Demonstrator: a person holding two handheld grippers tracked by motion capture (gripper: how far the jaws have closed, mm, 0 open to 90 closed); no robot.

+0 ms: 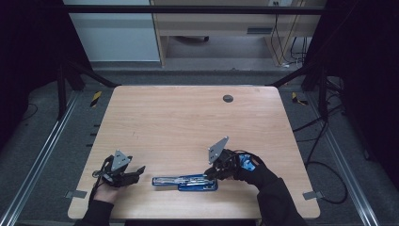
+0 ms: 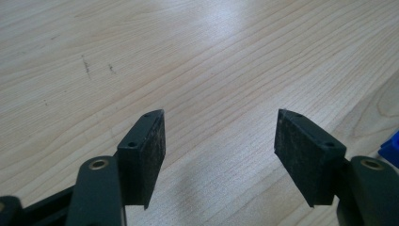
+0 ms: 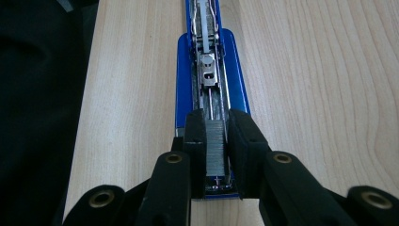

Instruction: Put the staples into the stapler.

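Note:
A blue stapler lies opened flat near the table's front edge, its metal staple channel facing up. My right gripper points along it from the right end. Its jaws are shut on a silver strip of staples that sits in the channel at the stapler's near end. My left gripper rests on the table to the left of the stapler, apart from it. It is open with bare wood between its pads. A blue corner of the stapler shows at the right edge of the left gripper view.
The wooden table has a dark round grommet at the back. The table's front edge runs close beside the stapler, with darkness beyond it. Black frame bars and cables stand around the table.

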